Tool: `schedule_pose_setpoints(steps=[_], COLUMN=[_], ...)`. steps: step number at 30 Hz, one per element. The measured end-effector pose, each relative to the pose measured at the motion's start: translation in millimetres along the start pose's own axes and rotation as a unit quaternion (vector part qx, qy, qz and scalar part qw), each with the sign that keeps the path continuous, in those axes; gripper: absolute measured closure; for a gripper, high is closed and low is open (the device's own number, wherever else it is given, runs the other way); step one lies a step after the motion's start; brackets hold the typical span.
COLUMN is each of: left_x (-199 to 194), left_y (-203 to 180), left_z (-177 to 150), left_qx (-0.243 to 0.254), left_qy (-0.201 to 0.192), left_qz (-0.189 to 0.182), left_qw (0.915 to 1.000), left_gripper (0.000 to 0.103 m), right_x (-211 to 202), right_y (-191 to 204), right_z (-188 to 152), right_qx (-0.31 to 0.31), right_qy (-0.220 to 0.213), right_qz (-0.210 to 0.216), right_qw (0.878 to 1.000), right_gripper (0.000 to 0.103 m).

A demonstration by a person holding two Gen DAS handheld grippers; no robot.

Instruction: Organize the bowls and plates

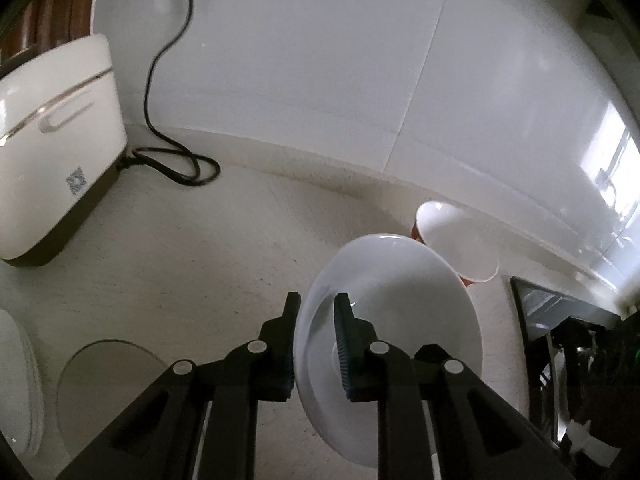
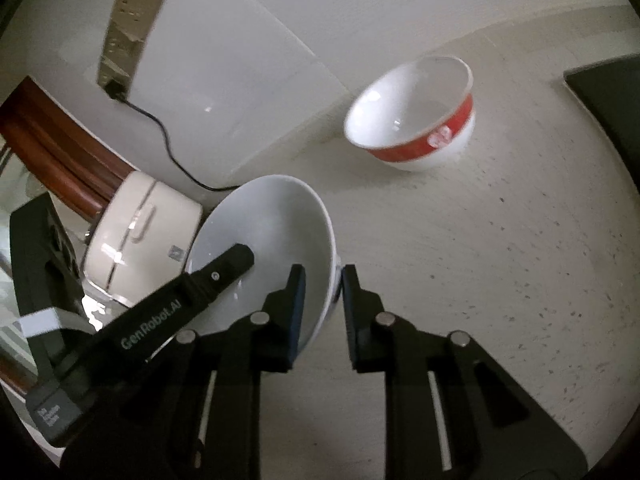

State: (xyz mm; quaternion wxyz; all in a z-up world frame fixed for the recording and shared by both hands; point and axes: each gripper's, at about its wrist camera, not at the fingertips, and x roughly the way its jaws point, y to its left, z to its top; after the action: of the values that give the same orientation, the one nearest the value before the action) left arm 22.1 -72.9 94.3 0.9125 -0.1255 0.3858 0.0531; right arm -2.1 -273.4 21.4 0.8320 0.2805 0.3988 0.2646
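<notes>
A plain white bowl (image 1: 400,320) hangs tilted above the pale worktop (image 1: 200,260). My left gripper (image 1: 318,302) is shut on its rim, one pad on each side of the wall. In the right wrist view the same white bowl (image 2: 272,216) is also clamped at its near rim by my right gripper (image 2: 324,274). One of the left gripper's fingers (image 2: 234,262) reaches inside the bowl from the left. A second bowl, white with a red band (image 2: 412,120), stands upright on the worktop near the wall. It shows behind the held bowl as the red-banded bowl (image 1: 452,240).
A cream appliance (image 1: 60,140) sits at the left against the wall, with a black cable (image 1: 160,60) running to a wall socket (image 2: 128,32). A stack of white plates (image 1: 16,380) and a grey round disc (image 1: 104,384) lie bottom left. A dark rack (image 1: 560,320) stands at the right.
</notes>
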Motion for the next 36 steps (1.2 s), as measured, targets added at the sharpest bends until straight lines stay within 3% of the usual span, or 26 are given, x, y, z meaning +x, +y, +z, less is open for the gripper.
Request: schedule_pose_setpoints(steps=[7,20,36], left_x=[-27.3,-69.6,-85.7], left_y=[17.6,67.1,109.0], left_z=[-0.7,-15.2,-42.0], left_qx=[-0.007,-0.035,-0.068], left_qy=[-0.038,-0.092,-0.08], left_qz=[0.008,0.037,0.044], left_qw=[0.9992,0.9944,0.9935], left_gripper=[0.085,0.085,0.085], right_x=[-9.7,3.5,21.1], right_y=[23.4,74.6,106.3], right_z=[-4.9,-28.7,-42.1], right_qx=[-0.021,-0.087,-0.131], right_qy=[-0.016,-0.008,0.022], right_qz=[0.043,0.079,0.101], right_qw=[0.999,0.993,0.986], right_gripper=[0.081,0.081,0.081])
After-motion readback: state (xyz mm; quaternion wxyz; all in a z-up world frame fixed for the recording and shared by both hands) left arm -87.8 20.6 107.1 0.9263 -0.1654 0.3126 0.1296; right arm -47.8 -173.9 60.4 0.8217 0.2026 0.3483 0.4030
